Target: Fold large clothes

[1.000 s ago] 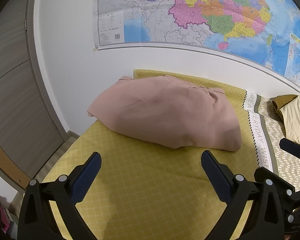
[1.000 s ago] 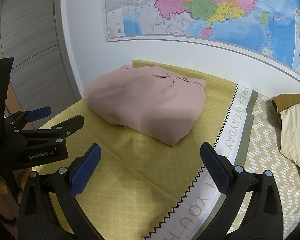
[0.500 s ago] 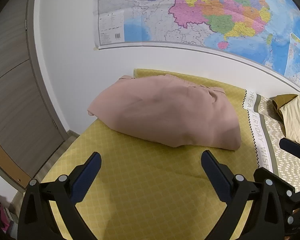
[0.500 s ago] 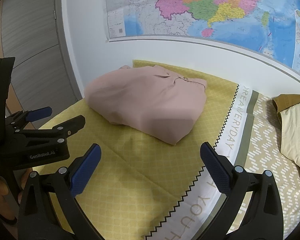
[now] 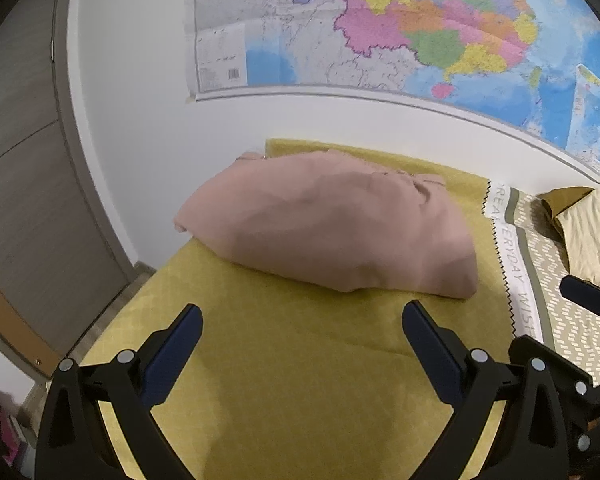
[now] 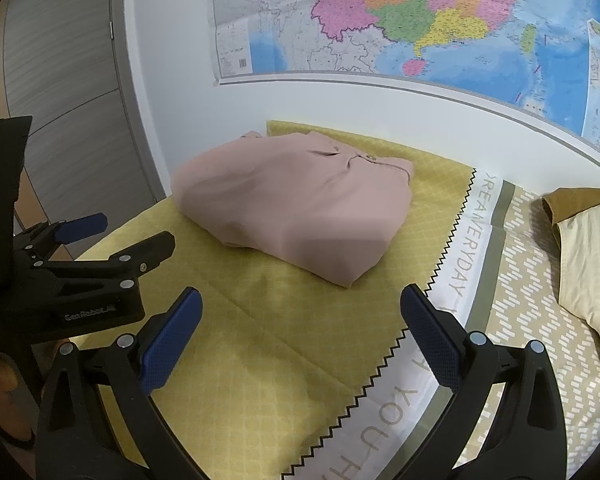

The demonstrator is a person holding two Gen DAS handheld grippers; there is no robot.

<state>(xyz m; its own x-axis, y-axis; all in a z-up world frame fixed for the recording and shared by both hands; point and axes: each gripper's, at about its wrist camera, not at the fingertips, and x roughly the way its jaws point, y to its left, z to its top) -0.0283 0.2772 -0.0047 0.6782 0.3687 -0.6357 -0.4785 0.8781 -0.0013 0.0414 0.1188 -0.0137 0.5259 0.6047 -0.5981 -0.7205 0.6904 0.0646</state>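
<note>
On top of the yellow bedspread, against the wall, one pink garment is lying already folded into a soft bundle; it's probably light and floppy, so the thick folded edges are likely best pinched; two grippers are being held back from it, left gripper and right gripper, both spread wide, nothing being gripped.

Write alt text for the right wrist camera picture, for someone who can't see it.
A folded pink garment lies on a yellow bedspread below a wall map. The right gripper hangs open and empty in the foreground, short of the garment, and the left gripper shows at the left edge, also holding nothing.
</note>
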